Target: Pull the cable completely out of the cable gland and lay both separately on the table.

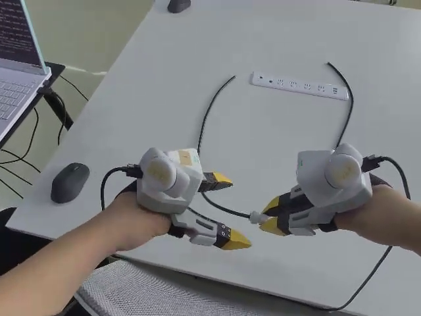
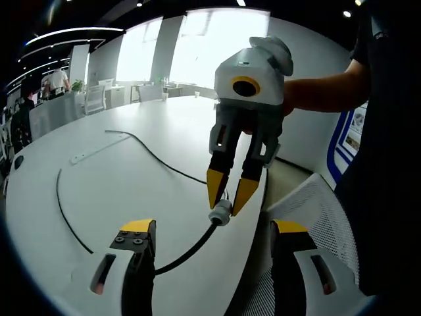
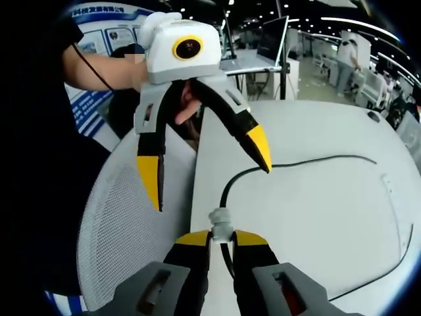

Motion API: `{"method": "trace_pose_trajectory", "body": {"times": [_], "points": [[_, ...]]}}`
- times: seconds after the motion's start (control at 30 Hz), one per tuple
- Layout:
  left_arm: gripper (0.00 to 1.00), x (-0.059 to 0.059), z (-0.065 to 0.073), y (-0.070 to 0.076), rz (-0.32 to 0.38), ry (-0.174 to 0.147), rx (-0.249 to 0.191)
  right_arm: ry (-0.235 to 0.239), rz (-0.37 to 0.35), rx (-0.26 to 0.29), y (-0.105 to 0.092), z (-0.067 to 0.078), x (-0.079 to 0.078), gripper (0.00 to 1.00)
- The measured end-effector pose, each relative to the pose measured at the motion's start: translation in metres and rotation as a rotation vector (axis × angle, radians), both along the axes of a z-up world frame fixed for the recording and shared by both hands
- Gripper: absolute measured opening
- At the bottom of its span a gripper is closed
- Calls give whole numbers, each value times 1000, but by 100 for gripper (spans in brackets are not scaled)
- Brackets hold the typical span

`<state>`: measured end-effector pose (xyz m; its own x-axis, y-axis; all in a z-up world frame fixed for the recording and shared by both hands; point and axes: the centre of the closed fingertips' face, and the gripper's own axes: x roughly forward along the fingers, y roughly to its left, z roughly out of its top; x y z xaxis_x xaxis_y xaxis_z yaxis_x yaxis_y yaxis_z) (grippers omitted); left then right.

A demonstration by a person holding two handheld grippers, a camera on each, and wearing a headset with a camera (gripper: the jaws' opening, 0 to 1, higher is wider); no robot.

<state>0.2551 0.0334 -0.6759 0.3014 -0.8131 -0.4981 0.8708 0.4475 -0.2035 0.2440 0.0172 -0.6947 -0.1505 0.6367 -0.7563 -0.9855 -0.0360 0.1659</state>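
Big white surface takes up most of the head view, with an open laptop off on a stand at its left edge. Closer to the front edge are the two handheld tools. The left gripper has its jaws spread wide apart, holding nothing. The right gripper points toward it with its jaws pinched together on the cable gland.

Further back there's a white power strip lying flat on the surface. The black cable starts near the strip, curves down toward the person and passes through the gap between the left jaws. It's still plugged into the gland, so the two aren't apart yet. A dark mouse sits on the left side of the surface.

The gland itself is a small light grey thing. In the right gripper view it sits right at the yellow tips.
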Motion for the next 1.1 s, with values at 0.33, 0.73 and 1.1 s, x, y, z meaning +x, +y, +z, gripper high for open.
{"method": "trace_pose_trajectory", "body": {"times": [0.33,0.73,1.1], "points": [[55,0,-1,-11,-32,43,-25,-31,55,6,0,8,-4,7],[35,-4,-1,-22,-40,93,-73,-82,84,23,-6,12,-6,7],[20,-13,-2,-30,-65,132,-110,-116,113,33,-10,12,-10,7]]}}
